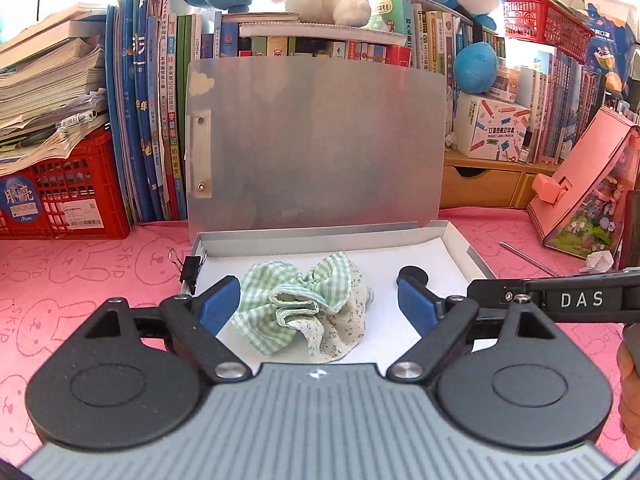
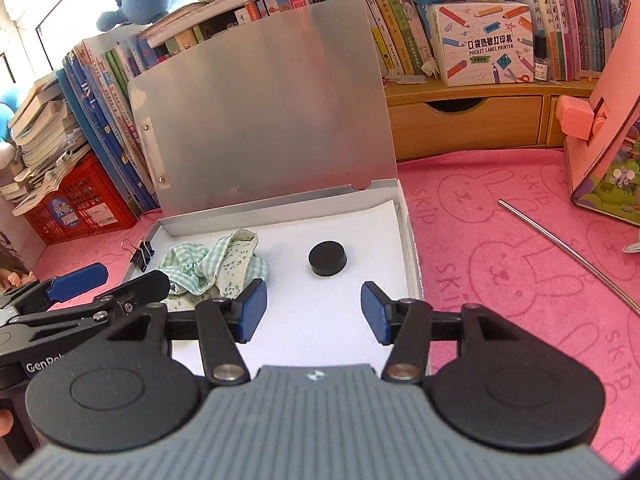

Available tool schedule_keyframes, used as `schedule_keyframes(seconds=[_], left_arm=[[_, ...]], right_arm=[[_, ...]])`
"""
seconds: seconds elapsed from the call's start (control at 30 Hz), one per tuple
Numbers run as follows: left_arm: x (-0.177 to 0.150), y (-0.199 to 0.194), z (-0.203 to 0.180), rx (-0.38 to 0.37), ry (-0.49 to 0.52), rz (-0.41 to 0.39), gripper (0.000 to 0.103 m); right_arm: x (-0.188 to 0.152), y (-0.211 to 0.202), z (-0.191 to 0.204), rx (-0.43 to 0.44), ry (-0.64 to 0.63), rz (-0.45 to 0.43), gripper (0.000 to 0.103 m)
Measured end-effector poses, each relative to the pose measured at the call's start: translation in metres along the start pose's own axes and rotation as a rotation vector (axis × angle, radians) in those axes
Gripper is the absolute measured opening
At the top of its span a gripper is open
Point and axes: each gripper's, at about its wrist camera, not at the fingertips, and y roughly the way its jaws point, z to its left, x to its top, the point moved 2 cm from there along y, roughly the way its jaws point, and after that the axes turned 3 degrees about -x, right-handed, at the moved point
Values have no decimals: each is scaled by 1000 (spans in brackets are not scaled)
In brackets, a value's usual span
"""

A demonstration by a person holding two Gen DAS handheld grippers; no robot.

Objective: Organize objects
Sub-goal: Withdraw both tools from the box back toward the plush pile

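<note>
A flat box lies open on the pink towel, its grey lid standing upright at the back. On the white paper inside is a crumpled green checked cloth and, to its right, a black round puck. A black binder clip grips the box's left rim. My left gripper is open, its blue pads on either side of the cloth without pressing on it. My right gripper is open and empty over the white paper, with the puck just beyond its fingertips.
Behind the box stand a row of books, a red crate under stacked papers, and a wooden drawer unit with a label printer box. A pink house-shaped box and a metal rod are at the right.
</note>
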Motion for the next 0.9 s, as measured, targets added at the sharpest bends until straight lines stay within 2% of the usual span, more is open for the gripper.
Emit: schedule_keyframes(seconds=[0.23, 0.57, 0.9], left_arm=[[-18, -49, -18, -68, 8, -34, 95], [-46, -111, -42, -133, 43, -88, 98], [-78, -154, -44, -147, 34, -121, 99]], right_arm=[[-23, -46, 5, 36, -51, -47, 75], [-52, -95, 9, 49, -104, -133, 83], [-85, -128, 6, 52, -132, -179, 87]])
